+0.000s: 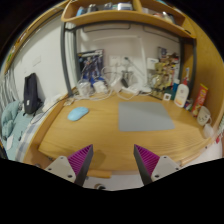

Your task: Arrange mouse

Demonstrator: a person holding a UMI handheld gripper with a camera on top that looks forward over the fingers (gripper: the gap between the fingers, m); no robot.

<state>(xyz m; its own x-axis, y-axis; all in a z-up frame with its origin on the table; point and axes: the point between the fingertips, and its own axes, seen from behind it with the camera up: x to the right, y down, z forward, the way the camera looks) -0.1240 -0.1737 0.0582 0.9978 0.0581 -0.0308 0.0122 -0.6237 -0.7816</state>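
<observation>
A light blue mouse (77,114) lies on the wooden desk (100,140), at the far left beyond my fingers. A grey mouse mat (144,118) lies to its right, well apart from it, beyond my right finger. My gripper (114,160) is open and empty, held above the desk's near edge, with the purple pads (82,158) wide apart. Nothing stands between the fingers.
A black device (32,94) stands at the desk's left end with cables. Bottles and small items (180,92) crowd the back right. A picture card (90,68) leans on the back wall. A wooden shelf (120,14) hangs overhead.
</observation>
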